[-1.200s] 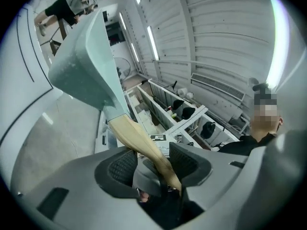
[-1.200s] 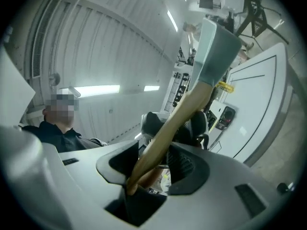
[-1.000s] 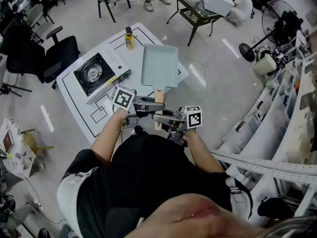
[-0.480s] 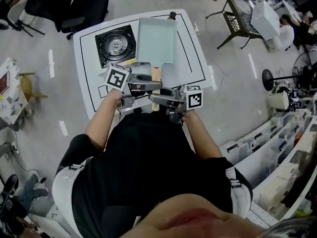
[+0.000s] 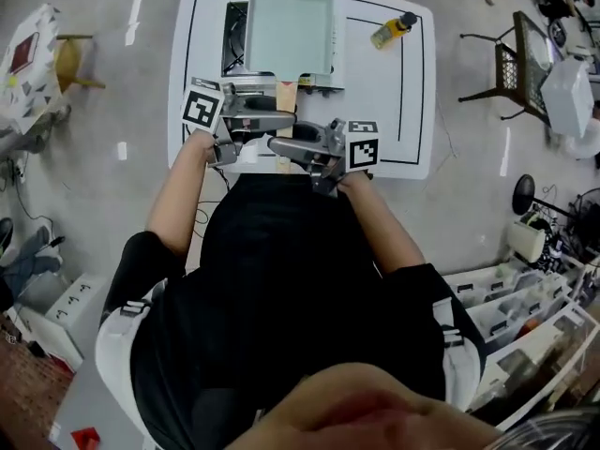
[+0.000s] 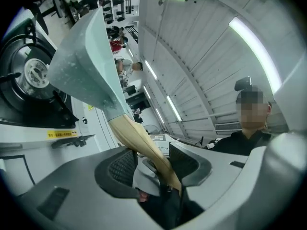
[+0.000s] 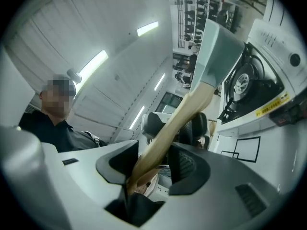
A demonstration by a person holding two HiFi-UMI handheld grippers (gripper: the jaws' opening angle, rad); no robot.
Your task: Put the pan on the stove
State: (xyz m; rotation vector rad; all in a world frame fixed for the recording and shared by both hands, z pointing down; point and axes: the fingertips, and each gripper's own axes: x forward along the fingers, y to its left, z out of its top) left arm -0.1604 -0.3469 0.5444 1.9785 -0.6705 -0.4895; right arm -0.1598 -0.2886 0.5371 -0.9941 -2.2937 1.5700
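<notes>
Pan [image 5: 289, 26]: pale green, rectangular, at twelve o'clock from me, covering most of the stove [image 5: 234, 37].
Handle [image 5: 286, 90]: wooden, pointing at six o'clock towards me.
Edges: burner shows only past the pan's nine o'clock rim; bare table [image 5: 412, 111] at three o'clock; bottle [image 5: 394, 31] at two o'clock, well apart.
Left gripper [image 5: 281, 120]: I've clamped it on the handle from nine o'clock, nearer the pan.
Right gripper [image 5: 281, 144]: clamped on the handle from three o'clock, just behind.
Gripper views: pan underside [image 6: 81, 66] beside the burner [image 6: 29, 80]; I can't tell if they touch.
</notes>
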